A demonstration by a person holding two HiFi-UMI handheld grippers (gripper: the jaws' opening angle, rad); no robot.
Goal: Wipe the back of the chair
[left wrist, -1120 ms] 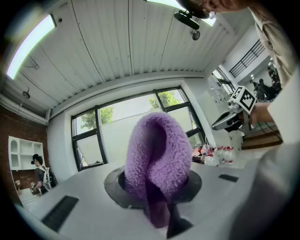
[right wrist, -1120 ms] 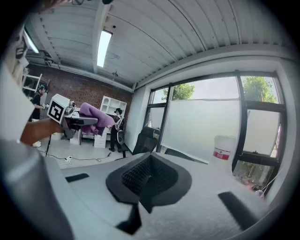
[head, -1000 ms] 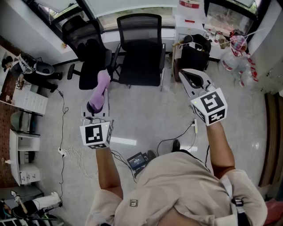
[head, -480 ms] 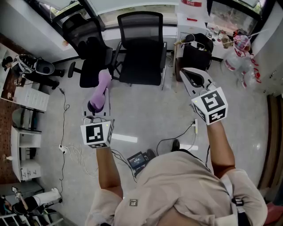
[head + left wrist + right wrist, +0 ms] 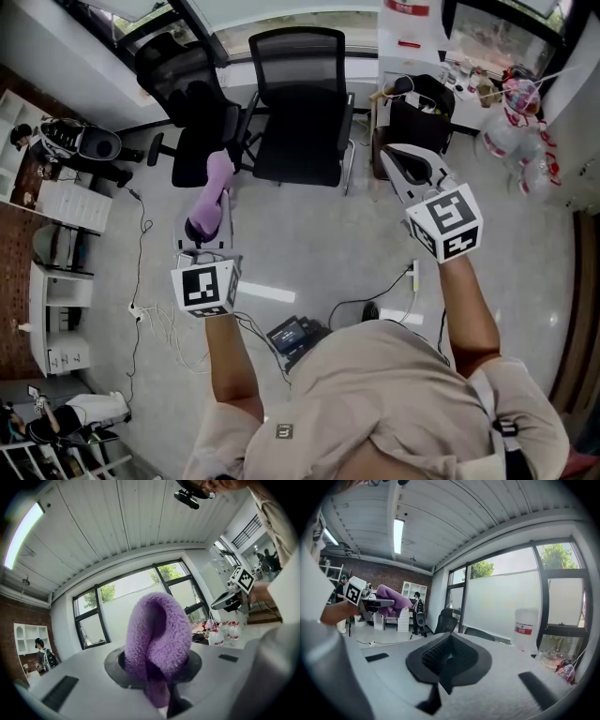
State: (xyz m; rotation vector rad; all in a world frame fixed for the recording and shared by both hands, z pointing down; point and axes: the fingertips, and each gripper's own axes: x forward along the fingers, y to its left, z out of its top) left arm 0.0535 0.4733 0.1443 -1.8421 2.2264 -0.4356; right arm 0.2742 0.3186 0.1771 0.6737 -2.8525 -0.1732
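Observation:
A black mesh-backed chair (image 5: 298, 70) stands by the window, facing me, and a second black chair (image 5: 187, 103) stands to its left. My left gripper (image 5: 205, 225) is shut on a purple fluffy cloth (image 5: 215, 192) that sticks out ahead of it, near the left chair's seat. In the left gripper view the cloth (image 5: 158, 637) bulges up from between the jaws. My right gripper (image 5: 388, 156) is shut and holds nothing, right of the mesh chair; its pads (image 5: 440, 656) meet. Neither gripper touches a chair.
A black bag (image 5: 417, 108) sits right of the mesh chair. Cables and a power strip (image 5: 292, 333) lie on the floor near my feet. White shelves (image 5: 66, 208) line the left side, and bottles (image 5: 511, 131) crowd the right corner. A water jug (image 5: 526, 627) stands by the window.
The head view has shifted a little. Both grippers hold the same places, and the cloth stays in the left one.

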